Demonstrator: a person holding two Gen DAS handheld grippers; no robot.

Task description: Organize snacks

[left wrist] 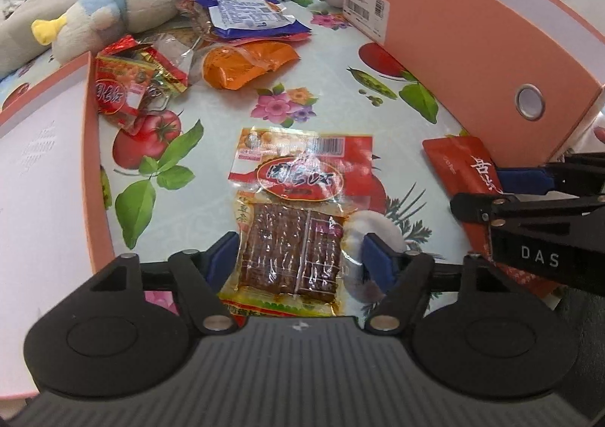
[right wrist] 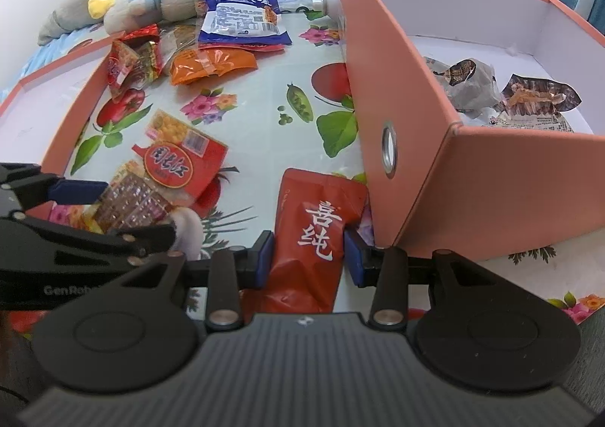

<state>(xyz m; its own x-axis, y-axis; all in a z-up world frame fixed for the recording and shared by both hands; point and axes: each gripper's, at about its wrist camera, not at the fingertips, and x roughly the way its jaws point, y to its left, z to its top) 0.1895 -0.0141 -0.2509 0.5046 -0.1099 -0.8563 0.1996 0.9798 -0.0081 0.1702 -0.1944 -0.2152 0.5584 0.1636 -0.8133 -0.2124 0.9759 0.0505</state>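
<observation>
While both hand-held grippers angle down at the flower-patterned surface, each has a snack pack between its fingers. The left hand-held gripper straddles a clear-and-red pack of brown dried tofu lying flat; its blue pads stand just beside the pack's edges, and pressing contact cannot be confirmed. The right hand-held gripper is clamped on a red sachet with white characters, both pads against its sides. Immediately right of that gripper stands an open salmon-pink box holding dark wrapped snacks. A second pink box wall lies left of the left gripper. Well ahead of both sit an orange pack, a blue pack, crumpled red packs and a plush toy.
</observation>
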